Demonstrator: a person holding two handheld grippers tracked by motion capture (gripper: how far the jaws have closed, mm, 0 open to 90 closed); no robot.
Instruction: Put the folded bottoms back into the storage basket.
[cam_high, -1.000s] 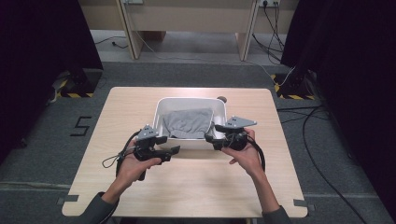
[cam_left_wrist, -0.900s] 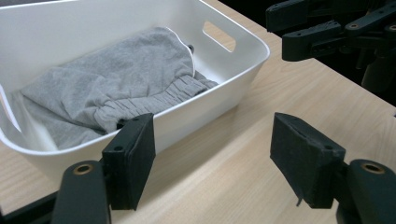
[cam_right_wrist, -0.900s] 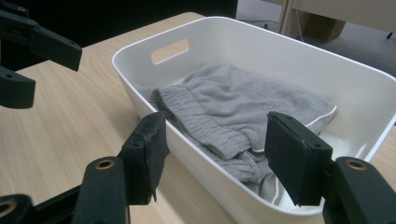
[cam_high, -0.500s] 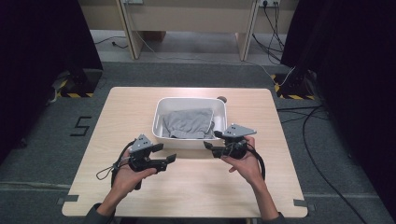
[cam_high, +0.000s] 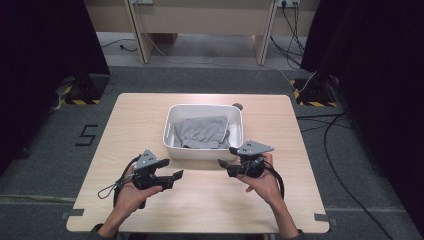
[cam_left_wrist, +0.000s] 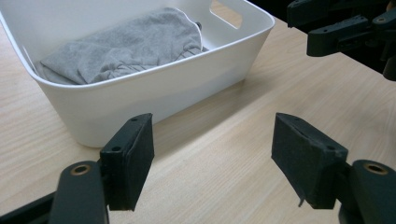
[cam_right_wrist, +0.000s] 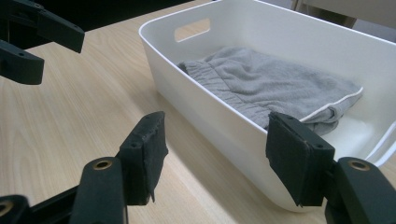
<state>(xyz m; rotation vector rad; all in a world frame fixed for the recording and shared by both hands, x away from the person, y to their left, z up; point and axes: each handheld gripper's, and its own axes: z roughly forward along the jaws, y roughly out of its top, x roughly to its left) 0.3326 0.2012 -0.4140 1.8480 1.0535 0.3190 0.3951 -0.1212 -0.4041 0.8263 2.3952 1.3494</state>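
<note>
Both the left gripper (cam_high: 176, 175) and right gripper (cam_high: 222, 163) have fingers apart, empty, near the white tub (cam_high: 202, 150).

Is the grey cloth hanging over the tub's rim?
No, the grey cloth lies folded wholly inside the white tub, below its rim.

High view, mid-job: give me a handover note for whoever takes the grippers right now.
Left gripper: open, empty, over the table in front of the white bin.
Right gripper: open, empty, by the bin's front right corner, its fingers astride the rim without touching.
Grey garment: folded, inside the bin.
Done: garment is binned.
Left: apparently nothing with the garment; check whether the bin needs moving.
</note>
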